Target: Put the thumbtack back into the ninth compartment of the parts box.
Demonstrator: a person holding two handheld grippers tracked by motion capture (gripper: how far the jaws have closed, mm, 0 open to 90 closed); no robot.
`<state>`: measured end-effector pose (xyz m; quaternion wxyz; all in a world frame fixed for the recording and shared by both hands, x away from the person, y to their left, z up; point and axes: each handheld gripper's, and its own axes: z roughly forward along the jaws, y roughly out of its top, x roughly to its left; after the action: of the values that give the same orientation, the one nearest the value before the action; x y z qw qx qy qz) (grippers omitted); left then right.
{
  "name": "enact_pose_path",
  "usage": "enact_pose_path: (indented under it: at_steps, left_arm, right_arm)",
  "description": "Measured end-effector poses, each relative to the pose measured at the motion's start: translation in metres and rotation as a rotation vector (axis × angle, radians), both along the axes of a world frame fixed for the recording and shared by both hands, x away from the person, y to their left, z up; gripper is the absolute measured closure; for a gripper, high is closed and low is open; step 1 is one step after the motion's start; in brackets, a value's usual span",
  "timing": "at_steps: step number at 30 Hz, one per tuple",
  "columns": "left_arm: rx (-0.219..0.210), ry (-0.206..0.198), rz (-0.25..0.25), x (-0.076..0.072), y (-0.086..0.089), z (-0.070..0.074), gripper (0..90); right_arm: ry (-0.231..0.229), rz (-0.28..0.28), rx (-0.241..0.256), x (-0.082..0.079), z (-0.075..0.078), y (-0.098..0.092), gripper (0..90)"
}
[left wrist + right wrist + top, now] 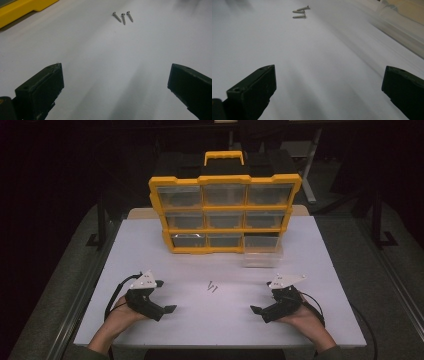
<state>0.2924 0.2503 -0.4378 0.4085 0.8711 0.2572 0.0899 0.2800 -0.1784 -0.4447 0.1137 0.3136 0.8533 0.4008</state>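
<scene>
Three small metal screws (pixel 212 287) lie close together on the white table (pixel 150 245), midway between my two grippers. My left gripper (pixel 166 296) rests on the table to their left, open and holding nothing. My right gripper (pixel 262 296) rests to their right, also open and holding nothing. In the left gripper view the screws (pixel 122 17) lie far ahead of the left gripper (pixel 115 82), whose jaws stand wide apart. In the right gripper view the screws (pixel 300 12) lie far ahead and to the left of the right gripper (pixel 329 82).
A yellow organizer case (pixel 225 212) with several clear drawers stands upright at the back middle; its corner (pixel 20 8) shows in the left gripper view. A clear drawer (pixel 261 256) (pixel 402 30) juts out onto the table at its bottom right slot.
</scene>
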Motion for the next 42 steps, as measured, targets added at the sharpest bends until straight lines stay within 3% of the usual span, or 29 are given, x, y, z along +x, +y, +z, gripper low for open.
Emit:
enact_pose_path:
  at_steps: [5,14,16,21,36,42]
  left_arm:
    - [0.01,-0.018,-0.007,-0.001,-0.001,0.0,0.2]
    - [-0.018,-0.007,0.005,0.005,-0.003,0.0,2.9]
    - [0.006,-0.01,0.004,0.006,-0.007,0.001,2.3]
    - [0.015,0.004,0.002,0.008,-0.012,0.0,0.0]
    - [-0.013,0.015,0.012,0.017,-0.019,0.004,0.0]
    - [-0.002,0.018,0.01,0.019,-0.025,0.003,0.0]
  right_arm:
    - [0.002,0.001,-0.001,0.0,-0.001,0.0,0.0]
    - [-0.002,0.016,0.018,0.0,0.002,0.001,0.0]
    - [-0.003,0.019,0.017,0.0,0.002,0.001,0.0]
    - [0.001,0.029,0.019,0.0,0.002,0.002,0.0]
    - [0.005,0.037,0.021,-0.001,0.002,0.004,0.0]
    - [0.007,0.037,0.025,0.0,0.002,0.004,0.0]
